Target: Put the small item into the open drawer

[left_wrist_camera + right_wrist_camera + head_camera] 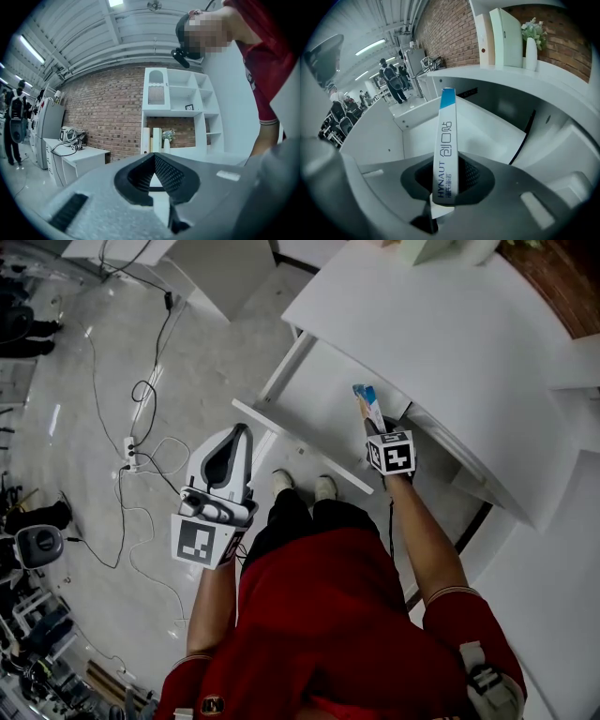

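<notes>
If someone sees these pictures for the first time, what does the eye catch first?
A slim white-and-blue box, clamped in the right gripper, hangs over the open white drawer. The left gripper is empty, jaws together, held above the floor at the left.

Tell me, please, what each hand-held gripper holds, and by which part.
Right hand-held gripper: slim white box, by its lower end. Left hand-held gripper: nothing.
</notes>
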{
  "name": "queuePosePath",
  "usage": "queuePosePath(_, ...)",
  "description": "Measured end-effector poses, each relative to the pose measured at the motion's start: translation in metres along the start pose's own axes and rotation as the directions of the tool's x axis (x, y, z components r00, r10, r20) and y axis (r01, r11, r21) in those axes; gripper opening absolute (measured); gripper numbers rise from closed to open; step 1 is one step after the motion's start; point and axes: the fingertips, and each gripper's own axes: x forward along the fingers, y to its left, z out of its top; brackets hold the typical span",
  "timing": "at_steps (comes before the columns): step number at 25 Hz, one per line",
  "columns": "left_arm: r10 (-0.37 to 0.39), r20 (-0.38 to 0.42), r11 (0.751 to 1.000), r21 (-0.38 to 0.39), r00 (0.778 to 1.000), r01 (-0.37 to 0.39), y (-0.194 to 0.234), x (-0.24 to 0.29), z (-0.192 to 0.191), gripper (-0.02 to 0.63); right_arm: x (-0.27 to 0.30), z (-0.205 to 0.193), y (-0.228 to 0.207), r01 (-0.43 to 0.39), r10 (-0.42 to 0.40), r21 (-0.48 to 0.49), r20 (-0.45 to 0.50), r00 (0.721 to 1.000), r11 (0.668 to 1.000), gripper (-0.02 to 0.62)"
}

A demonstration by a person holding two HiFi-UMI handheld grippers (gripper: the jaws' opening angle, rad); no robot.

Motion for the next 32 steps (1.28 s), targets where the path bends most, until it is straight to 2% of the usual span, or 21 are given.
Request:
queuePosePath(10,0.014,-0.015,1.0,-0.011,1.0,-0.015,0.031,-0.008,-0.005,0.0,0.023,-0.019,-0.004,0.084,-0.089,-0.034,-0.172,0.981,0.996,0.071)
queuePosePath(16,0.008,-0.019,1.0,-0.011,1.0,-0.008,0.043,-0.01,-0.004,0.0,0.031,-0.022,-0.009,0.13,-0.143,-0.071,-0.212,0.967,0.989,0.074)
queuePosePath(21,0.011,-0.019,1.0,-0.012,1.0,-0.011,0.053,-0.015,-0.005,0.0,0.03,-0.027,-0.012,0.171,-0.195,-0.111,-0.271,0.942,0.979,0.081)
queuePosePath(24,0.003,-0.013,1.0,-0.009,1.0,-0.003,0.056,-0.016,-0.003,0.0,0.033,-0.028,-0.01,0.166,-0.19,-0.106,-0.276,0.942,0.98,0.09)
queuePosePath(27,-0.005,-0.007,1.0,-0.009,1.0,0.005,0.056,-0.017,-0.002,0.0,0.031,-0.029,-0.006,0.155,-0.173,-0.088,-0.274,0.946,0.984,0.132)
queuePosePath(32,-0.028,-0.002,1.0,-0.012,1.0,0.028,0.052,-0.019,-0.004,0.0,0.022,-0.019,0.0,0.156,-0.179,-0.119,-0.218,0.959,0.981,0.169)
